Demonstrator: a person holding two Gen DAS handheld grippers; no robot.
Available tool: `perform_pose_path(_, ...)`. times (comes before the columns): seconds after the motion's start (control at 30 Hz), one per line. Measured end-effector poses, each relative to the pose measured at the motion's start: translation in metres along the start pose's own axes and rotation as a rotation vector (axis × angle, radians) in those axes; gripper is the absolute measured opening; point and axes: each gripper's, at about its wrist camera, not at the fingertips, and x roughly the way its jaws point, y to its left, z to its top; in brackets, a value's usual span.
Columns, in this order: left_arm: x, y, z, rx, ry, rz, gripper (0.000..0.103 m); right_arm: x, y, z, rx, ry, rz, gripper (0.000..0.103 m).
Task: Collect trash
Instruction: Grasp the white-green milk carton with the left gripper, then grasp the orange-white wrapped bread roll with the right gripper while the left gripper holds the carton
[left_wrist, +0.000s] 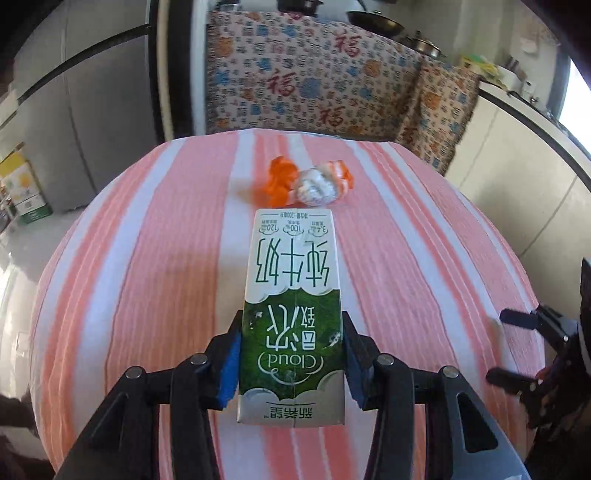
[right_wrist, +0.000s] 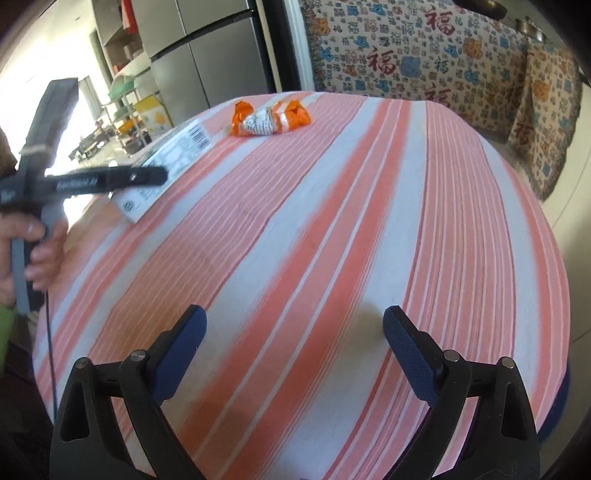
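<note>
Left gripper (left_wrist: 291, 363): jaws stood narrow on either side of the milk carton (left_wrist: 291, 317), blue pads at its two long edges near the base; contact appeared made, firmness of hold not verifiable.
Right gripper (right_wrist: 295, 354): jaws stood wide with nothing between them, over bare striped tablecloth (right_wrist: 351, 221).
Milk carton position: lay flat on the cloth, lengthwise along the left gripper's line, towards the left side of the table.
Crumpled wrapper (left_wrist: 314, 182): orange and silver, just beyond the carton's far end, apart from it.
Risk, slip: grip sat near one end only; on lifting, the far end could sag or pivot out of the pads.
Risk, crush: a light carton could buckle under hard squeezing.
Risk, snag: low pads could drag the cloth.
Edges: carton lay near the left table edge.
Open room: broad bare cloth centre and right; grippers well apart.
</note>
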Motion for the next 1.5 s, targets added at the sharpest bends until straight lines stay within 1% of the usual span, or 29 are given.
perform_pose_path(0.03,-0.002,0.003,-0.002,-0.013,-0.015,0.026,0.047,0.008,-0.005,0.017,-0.032,-0.008,-0.004,0.096)
perform_pose_path(0.1,0.0,0.006,-0.004,-0.023,-0.021,0.045,0.049,0.027,-0.014,0.044,-0.09,-0.006,-0.003,0.096)
perform_pose_path(0.17,0.005,0.003,-0.007,-0.013,-0.018,0.069,0.05,0.047,-0.023,0.073,-0.128,-0.005,0.045,0.096)
perform_pose_path(0.23,0.014,0.003,-0.011,-0.01,0.006,0.085,0.056,0.06,-0.025,0.098,-0.183,-0.021,0.076,0.096)
perform_pose_path(0.3,0.021,0.003,-0.014,-0.027,0.021,0.082,0.064,0.073,-0.022,0.125,-0.262,-0.022,0.123,0.097)
perform_pose_path(0.37,0.02,0.002,-0.018,-0.016,-0.002,0.085,0.065,0.084,-0.018,0.151,-0.32,-0.021,0.148,0.097)
perform_pose_path(0.43,0.02,-0.002,-0.019,0.004,-0.002,0.104,0.066,0.096,-0.012,0.176,-0.355,-0.023,0.187,0.098)
perform_pose_path(0.5,0.021,-0.007,-0.019,0.021,0.004,0.122,0.068,0.114,-0.007,0.197,-0.366,0.003,0.242,0.099)
perform_pose_path(0.57,0.02,-0.007,-0.021,0.023,0.005,0.121,0.068,0.134,-0.001,0.21,-0.387,0.042,0.284,0.099)
perform_pose_path(0.63,0.02,-0.007,-0.022,0.013,0.003,0.111,0.068,0.155,0.008,0.214,-0.431,0.117,0.322,0.099)
perform_pose_path(0.7,0.018,-0.006,-0.024,0.008,0.001,0.104,0.068,0.165,0.015,0.205,-0.499,0.198,0.345,0.097)
perform_pose_path(0.73,0.018,-0.006,-0.024,0.007,0.001,0.102,0.068,0.167,0.02,0.199,-0.541,0.233,0.336,0.089)
perform_pose_path(0.77,0.018,-0.006,-0.024,0.006,0.001,0.102,0.068,0.164,0.022,0.192,-0.576,0.251,0.336,0.068)
perform_pose_path(0.8,0.018,-0.007,-0.023,0.006,0.001,0.1,0.068,0.162,0.026,0.186,-0.602,0.26,0.324,0.058)
perform_pose_path(0.83,0.019,-0.007,-0.022,0.006,0.001,0.099,0.068,0.159,0.03,0.18,-0.615,0.261,0.303,0.051)
perform_pose_path(0.87,0.02,-0.007,-0.021,0.005,0.001,0.099,0.068,0.157,0.032,0.176,-0.615,0.263,0.293,0.045)
perform_pose_path(0.93,0.02,-0.008,-0.02,0.004,0.001,0.098,0.068,0.152,0.035,0.172,-0.601,0.244,0.24,0.045)
perform_pose_path(0.97,0.02,-0.008,-0.02,0.004,0.001,0.098,0.068,0.149,0.034,0.17,-0.563,0.233,0.224,0.045)
perform_pose_path(1.03,0.02,-0.005,-0.019,0.003,0.0,0.096,0.068,0.137,0.024,0.165,-0.463,0.197,0.191,0.045)
perform_pose_path(1.13,0.019,-0.006,-0.018,-0.027,-0.006,0.098,0.068,0.109,-0.009,0.146,-0.222,0.162,0.113,0.045)
perform_pose_path(1.2,0.019,-0.011,-0.018,-0.046,-0.016,0.053,0.067,0.083,-0.025,0.126,-0.134,0.138,0.068,0.045)
perform_pose_path(1.23,0.019,-0.017,-0.018,-0.045,-0.018,0.037,0.067,0.069,-0.029,0.109,-0.097,0.133,0.04,0.045)
perform_pose_path(1.33,0.022,-0.039,-0.021,-0.039,-0.018,-0.012,0.067,0.038,-0.033,0.069,-0.018,0.112,-0.004,0.045)
perform_pose_path(1.4,0.021,-0.057,-0.025,-0.023,-0.018,-0.034,0.067,0.026,-0.032,0.047,0.0,0.083,-0.058,0.046)
perform_pose_path(1.47,0.021,-0.068,-0.029,-0.008,-0.012,-0.011,0.067,0.016,-0.03,0.026,0.029,0.044,-0.084,0.052)
perform_pose_path(1.5,0.022,-0.072,-0.031,-0.002,-0.008,0.014,0.069,0.015,-0.029,0.022,0.033,0.031,-0.104,0.057)
